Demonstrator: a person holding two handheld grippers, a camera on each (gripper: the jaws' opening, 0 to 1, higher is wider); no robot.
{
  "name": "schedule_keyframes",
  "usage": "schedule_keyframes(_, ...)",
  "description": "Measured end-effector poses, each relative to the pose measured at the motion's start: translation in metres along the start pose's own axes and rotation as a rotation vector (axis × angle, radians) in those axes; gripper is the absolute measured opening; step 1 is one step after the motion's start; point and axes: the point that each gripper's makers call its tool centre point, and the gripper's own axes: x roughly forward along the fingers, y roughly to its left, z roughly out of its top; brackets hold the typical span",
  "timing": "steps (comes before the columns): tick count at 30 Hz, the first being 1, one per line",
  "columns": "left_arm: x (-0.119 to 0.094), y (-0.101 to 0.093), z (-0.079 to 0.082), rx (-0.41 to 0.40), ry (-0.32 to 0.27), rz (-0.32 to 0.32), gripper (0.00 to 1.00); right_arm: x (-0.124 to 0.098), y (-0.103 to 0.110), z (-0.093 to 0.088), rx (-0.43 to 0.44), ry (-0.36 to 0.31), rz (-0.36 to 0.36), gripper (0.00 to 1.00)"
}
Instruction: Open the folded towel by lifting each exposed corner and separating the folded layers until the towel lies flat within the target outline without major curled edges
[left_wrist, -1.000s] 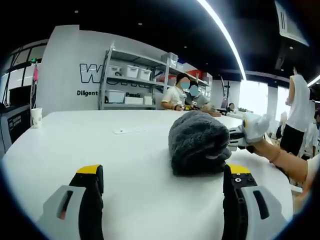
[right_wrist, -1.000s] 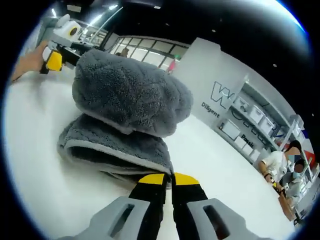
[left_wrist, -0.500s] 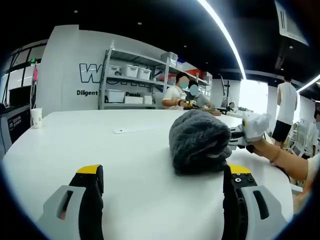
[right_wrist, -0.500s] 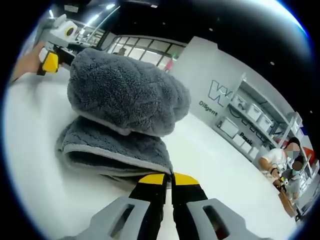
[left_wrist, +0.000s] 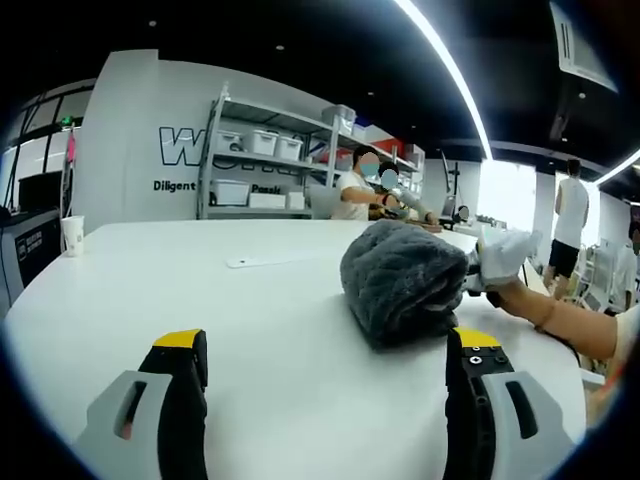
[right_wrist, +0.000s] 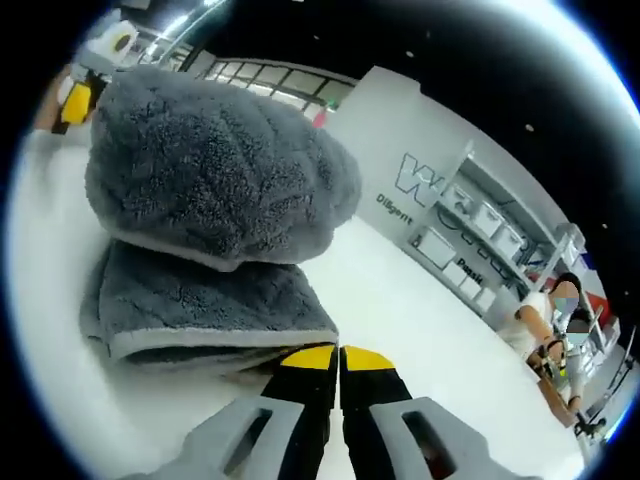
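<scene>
A grey folded towel (left_wrist: 405, 280) sits bunched in a rounded heap on the white table (left_wrist: 150, 290), toward the right side of the left gripper view and beyond that view's own jaws. The left gripper (left_wrist: 325, 385) hangs low over the tabletop with its two yellow-tipped jaws spread wide apart and nothing between them; the towel lies ahead of the right-hand jaw, not touching it. Just behind the towel in this view the right gripper (left_wrist: 490, 262) comes in from the right, held by a person's hand (left_wrist: 515, 297), its front end against the towel's far side. In the right gripper view the right gripper (right_wrist: 337, 357) has its yellow tips pressed together, pinching the pale hemmed edge of the towel's (right_wrist: 200, 220) lower layer at a corner. Above that layer the upper part of the towel bulges in a thick, puffy roll, folded back over itself. Far off at the upper left of this view, a yellow tip of the left gripper (right_wrist: 76, 98) shows past the towel. A paper cup (left_wrist: 73, 235) stands near the table's far left edge, and shelving with white bins (left_wrist: 265, 165) stands against the wall behind.
</scene>
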Motion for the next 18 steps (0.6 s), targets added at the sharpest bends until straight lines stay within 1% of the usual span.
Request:
schedule_keyframes(1,0.000,0.000,0.000,-0.002,-0.002,0.000,0.98,-0.003,-0.003,0.001,0.021,-0.004,-0.005,0.10)
schedule_keyframes(2,0.000,0.000,0.001,-0.003,-0.004,0.000,0.98,-0.010,-0.002,-0.001,0.061,0.002,0.005,0.18)
schedule_keyframes(3,0.000,0.001,0.001,-0.004,-0.004,0.001,0.98,-0.014,-0.002,-0.002,0.074,0.001,0.010,0.26)
schedule_keyframes(4,0.000,0.001,0.000,-0.005,-0.002,0.002,0.98,-0.017,-0.012,0.004,0.106,-0.020,0.002,0.31)
schedule_keyframes(5,0.000,0.001,0.000,-0.004,0.000,0.003,0.98,-0.020,-0.014,0.006,0.105,-0.028,0.005,0.34)
schedule_keyframes(7,0.001,0.000,-0.001,-0.002,0.006,0.001,0.98,-0.042,-0.006,0.006,0.115,-0.045,0.013,0.39)
schedule_keyframes(9,0.002,-0.001,-0.002,0.007,0.011,0.000,0.98,-0.051,-0.003,0.010,0.118,-0.061,0.031,0.45)
schedule_keyframes(10,0.002,-0.001,-0.002,0.008,0.012,0.000,0.98,-0.060,0.003,0.010,0.117,-0.067,0.042,0.50)
schedule_keyframes(12,0.002,-0.001,-0.002,0.007,0.012,0.000,0.98,-0.070,0.016,0.013,0.118,-0.077,0.070,0.62)
schedule_keyframes(13,0.001,-0.001,-0.002,0.007,0.011,0.001,0.98,-0.074,0.026,0.015,0.111,-0.083,0.097,0.65)
schedule_keyframes(15,0.001,0.000,-0.002,0.006,0.011,0.002,0.98,-0.075,0.039,0.021,0.116,-0.099,0.148,0.71)
schedule_keyframes(17,0.001,0.000,-0.002,0.004,0.009,0.003,0.98,-0.077,0.049,0.023,0.117,-0.099,0.179,0.76)
schedule_keyframes(18,0.001,0.000,-0.002,0.003,0.008,0.002,0.98,-0.074,0.048,0.022,0.117,-0.095,0.183,0.81)
